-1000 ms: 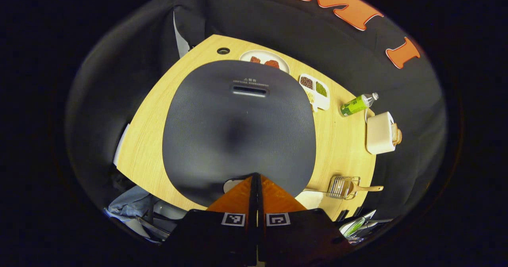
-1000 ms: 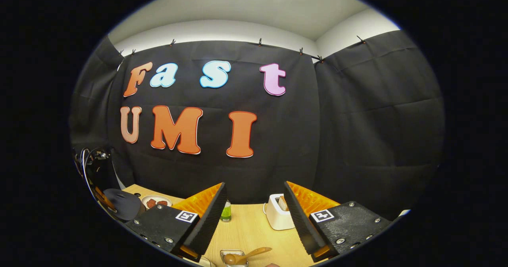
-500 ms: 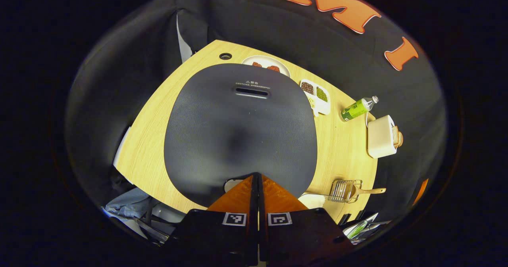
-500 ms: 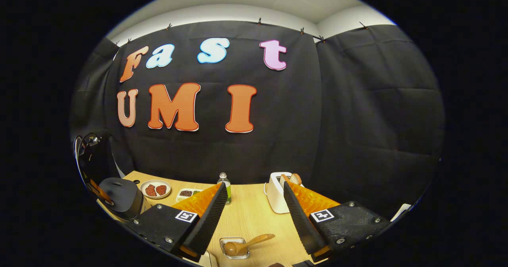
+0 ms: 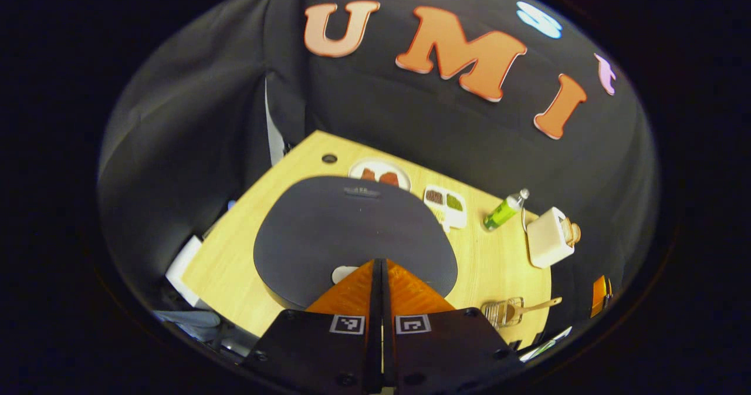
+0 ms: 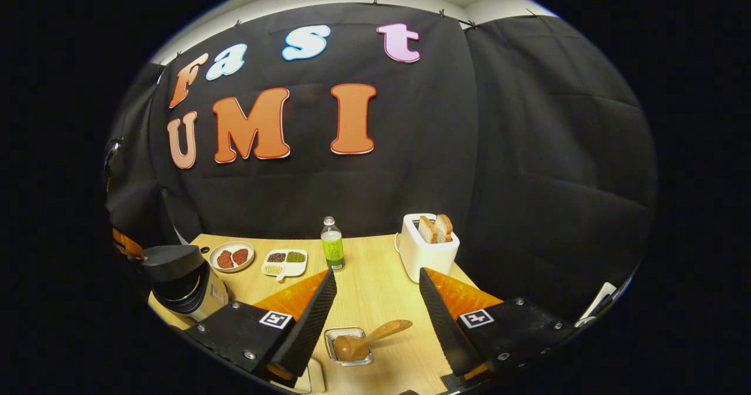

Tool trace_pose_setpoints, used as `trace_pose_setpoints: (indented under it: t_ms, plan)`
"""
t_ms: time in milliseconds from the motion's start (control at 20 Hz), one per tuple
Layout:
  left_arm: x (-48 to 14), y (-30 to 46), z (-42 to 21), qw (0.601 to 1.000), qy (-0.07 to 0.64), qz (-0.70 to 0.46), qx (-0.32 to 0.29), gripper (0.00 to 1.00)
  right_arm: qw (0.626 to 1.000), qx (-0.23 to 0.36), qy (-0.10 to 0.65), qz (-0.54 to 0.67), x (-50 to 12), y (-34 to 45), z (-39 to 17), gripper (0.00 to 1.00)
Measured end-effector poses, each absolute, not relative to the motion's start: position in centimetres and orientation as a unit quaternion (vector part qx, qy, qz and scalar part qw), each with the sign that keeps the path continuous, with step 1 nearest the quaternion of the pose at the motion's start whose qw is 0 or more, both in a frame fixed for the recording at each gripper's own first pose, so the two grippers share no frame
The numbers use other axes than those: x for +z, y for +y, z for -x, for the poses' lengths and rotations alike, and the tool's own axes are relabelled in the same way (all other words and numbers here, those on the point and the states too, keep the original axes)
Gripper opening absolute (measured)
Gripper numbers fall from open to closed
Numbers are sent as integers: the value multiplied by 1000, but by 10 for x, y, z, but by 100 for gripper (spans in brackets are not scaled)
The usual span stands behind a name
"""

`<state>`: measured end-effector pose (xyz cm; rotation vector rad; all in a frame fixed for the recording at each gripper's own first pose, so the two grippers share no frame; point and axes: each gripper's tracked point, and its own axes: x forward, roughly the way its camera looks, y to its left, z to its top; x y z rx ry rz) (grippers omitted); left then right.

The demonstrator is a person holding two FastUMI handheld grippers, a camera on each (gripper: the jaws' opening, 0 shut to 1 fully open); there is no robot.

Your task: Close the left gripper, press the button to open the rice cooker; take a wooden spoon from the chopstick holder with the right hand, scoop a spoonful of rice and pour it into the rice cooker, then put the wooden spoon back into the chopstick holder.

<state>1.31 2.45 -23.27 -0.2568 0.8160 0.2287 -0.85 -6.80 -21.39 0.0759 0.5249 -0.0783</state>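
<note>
- left gripper point(image 5: 378, 266): jaws pressed together, nothing between them, tip over the near edge of the dark grey rounded rice cooker point(image 5: 352, 230), beside the small pale oval button point(image 5: 343, 274) at 6 o'clock on the lid
- right gripper view: the cooker's lid looks lifted off the body, a gap shows; so I judge the press done
- right gripper point(image 6: 375, 301): jaws spread wide, holding nothing, above the light wooden tabletop point(image 6: 375, 283)
- brown wooden spoon point(image 6: 366, 339) lies with its bowl in the small clear wire chopstick holder point(image 6: 349, 345), handle sticking out towards 2 o'clock; it sits at 6 o'clock between the right fingers
- step in hand, my guess: fetch the spoon; go down over the free handle, line the jaws across it, pinch mid-handle and lift without dragging the holder
- counts: one cooker, one spoon, one holder, one round plate with two red-brown pieces point(image 6: 231, 257), one white three-compartment dish of grains point(image 6: 284, 262), one green-labelled bottle point(image 6: 332, 245), one white toaster point(image 6: 427, 251) with two slices
- which compartment holds the rice: cannot tell
</note>
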Motion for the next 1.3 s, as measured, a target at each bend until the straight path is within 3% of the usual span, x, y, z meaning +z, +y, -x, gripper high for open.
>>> trace_pose_setpoints:
  t_ms: [400, 500, 700, 750, 900, 950, 1050, 1150, 1300]
  plan:
    - [-133, 57, -38, 967, 202, 5, 157, 7, 938, -44, 334, -80, -276, -74, 26, 88]
    - [-113, 47, -32, 973, 171, -19, 151, 27, 932, -48, 347, -89, -288, -74, 30, 87]
    - [-127, 18, -28, 976, 172, -27, 128, 68, 919, -47, 377, -105, -315, -70, 41, 87]
    - [-127, 17, -24, 976, 173, -32, 129, 69, 915, -46, 385, -111, -321, -69, 43, 87]
    - [-121, 8, -16, 976, 164, -56, 130, 85, 901, -42, 410, -134, -340, -65, 48, 87]
    - [-120, 5, -14, 976, 162, -63, 129, 80, 897, -39, 417, -140, -346, -64, 49, 87]
    - [-119, -1, -7, 975, 160, -75, 131, 88, 891, -36, 427, -150, -359, -62, 48, 86]
    - [-120, -5, -1, 974, 162, -82, 136, 89, 882, -31, 438, -168, -371, -56, 44, 84]
    - [-120, -7, 13, 971, 165, -99, 145, 84, 869, -23, 450, -205, -385, -48, 42, 71]
